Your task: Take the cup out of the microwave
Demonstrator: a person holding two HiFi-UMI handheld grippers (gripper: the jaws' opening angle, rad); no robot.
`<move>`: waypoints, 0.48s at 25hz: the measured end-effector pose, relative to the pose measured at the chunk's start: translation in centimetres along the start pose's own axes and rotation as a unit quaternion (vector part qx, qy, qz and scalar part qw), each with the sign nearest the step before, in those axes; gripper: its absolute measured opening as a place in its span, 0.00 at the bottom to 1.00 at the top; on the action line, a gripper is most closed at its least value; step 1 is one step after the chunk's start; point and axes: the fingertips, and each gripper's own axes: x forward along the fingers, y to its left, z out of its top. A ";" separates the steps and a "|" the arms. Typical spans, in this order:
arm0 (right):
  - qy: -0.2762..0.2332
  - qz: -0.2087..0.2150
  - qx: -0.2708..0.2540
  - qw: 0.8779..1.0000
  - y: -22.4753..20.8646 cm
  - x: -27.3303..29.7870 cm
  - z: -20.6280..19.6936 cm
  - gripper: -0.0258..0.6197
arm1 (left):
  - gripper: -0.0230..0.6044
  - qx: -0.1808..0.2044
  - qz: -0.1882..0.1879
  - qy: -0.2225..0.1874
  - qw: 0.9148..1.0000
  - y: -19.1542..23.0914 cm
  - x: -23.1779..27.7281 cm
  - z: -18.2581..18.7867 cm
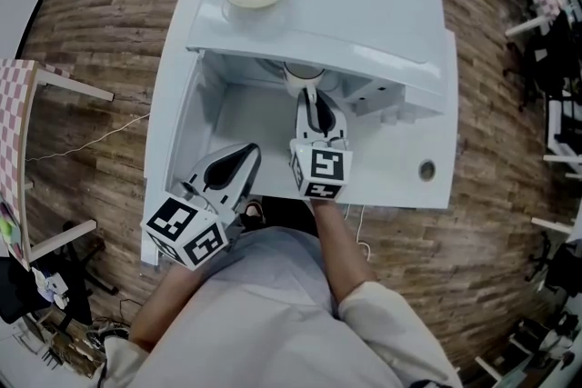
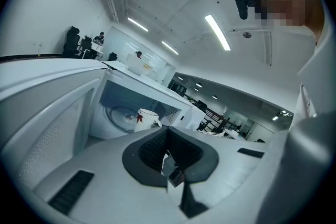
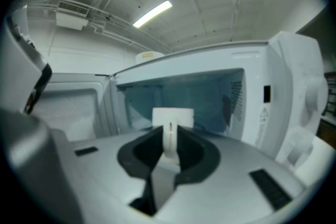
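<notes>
I am gripping the white cup (image 3: pixel 172 114) by its handle with the right gripper (image 3: pixel 169 147), jaws partly closed on it. The cup is sitting inside the open microwave (image 1: pixel 364 4), near the front. My left gripper (image 2: pixel 169 157) is hovering beside the open door (image 1: pixel 168 104), jaws together, holding nothing.

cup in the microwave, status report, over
Right gripper shut on cup handle; cup inside microwave. Left gripper shut, empty, beside open door. Nothing blocking the way out.
</notes>
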 end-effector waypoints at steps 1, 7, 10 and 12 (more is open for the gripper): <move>0.000 0.001 0.000 1.000 0.1 -0.3 0.0 0.15 | 0.05 0.000 -0.002 -0.001 1.000 -0.3 -0.1 0.0; -0.008 0.008 -0.001 1.000 0.7 -1.8 0.5 0.15 | 0.05 0.005 -0.012 -0.002 1.000 -1.5 -0.6 -0.5; -0.011 0.009 -0.001 1.000 1.0 -2.5 0.8 0.15 | 0.05 0.005 -0.014 -0.005 1.000 -1.8 -1.1 -0.4; -0.013 0.012 -0.002 1.000 1.4 -2.9 0.9 0.15 | 0.05 0.005 -0.013 -0.006 1.000 -1.8 -1.5 -0.5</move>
